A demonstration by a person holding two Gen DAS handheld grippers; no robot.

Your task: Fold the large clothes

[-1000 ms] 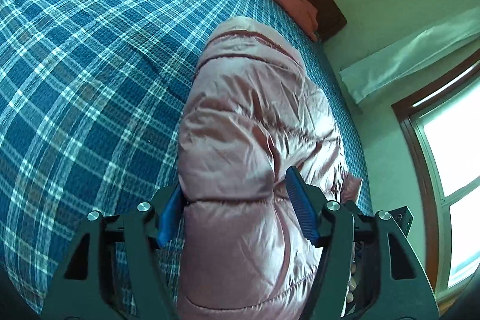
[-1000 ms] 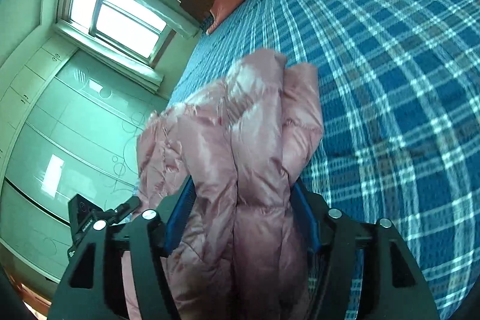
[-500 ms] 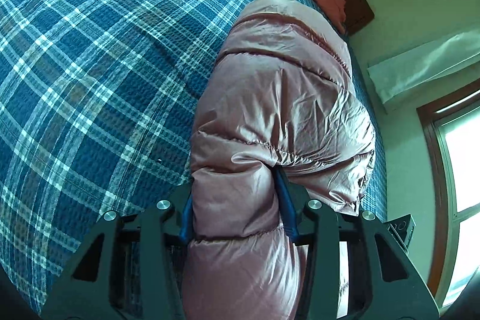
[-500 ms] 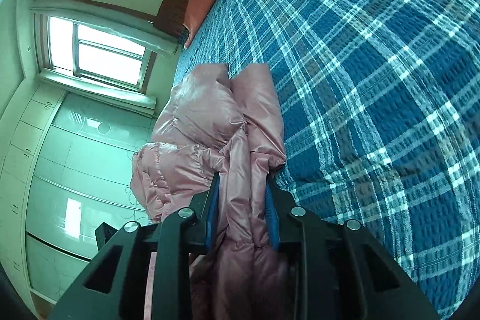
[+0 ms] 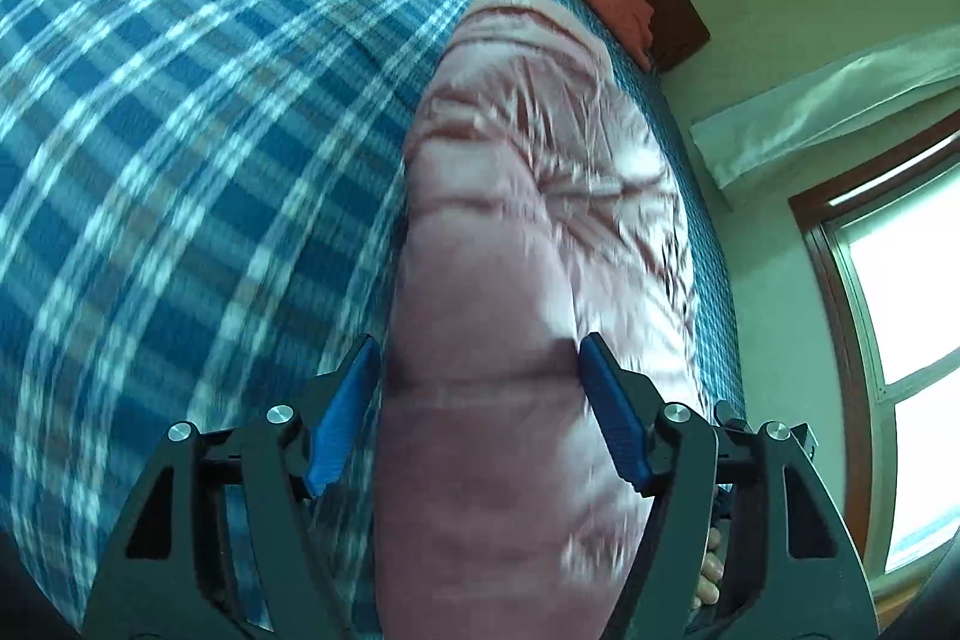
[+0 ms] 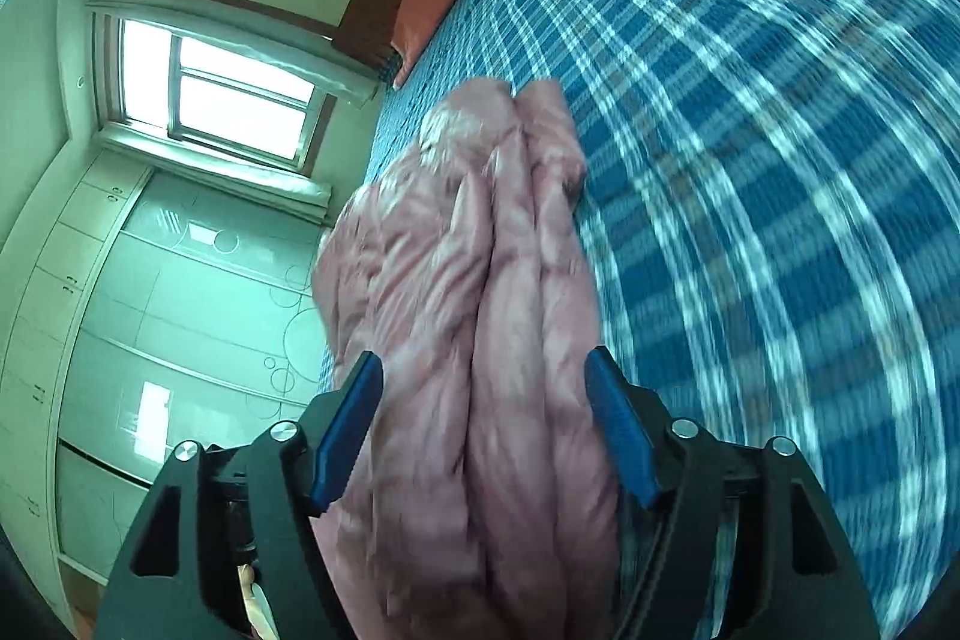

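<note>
both tools spread wide around pink puffer jacket (image 5: 510, 280), left tool (image 5: 480, 406), right tool (image 6: 483, 424), blue plaid bedspread (image 5: 180, 130), window (image 6: 234, 100)

Your shiny pink quilted puffer jacket (image 5: 528, 232) lies bunched lengthwise on the bed, its puffy near end between both sets of spread jaws.

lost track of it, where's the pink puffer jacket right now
The pink puffer jacket lies bunched on the blue plaid bedspread near its window-side edge, between both open tongs.
</note>
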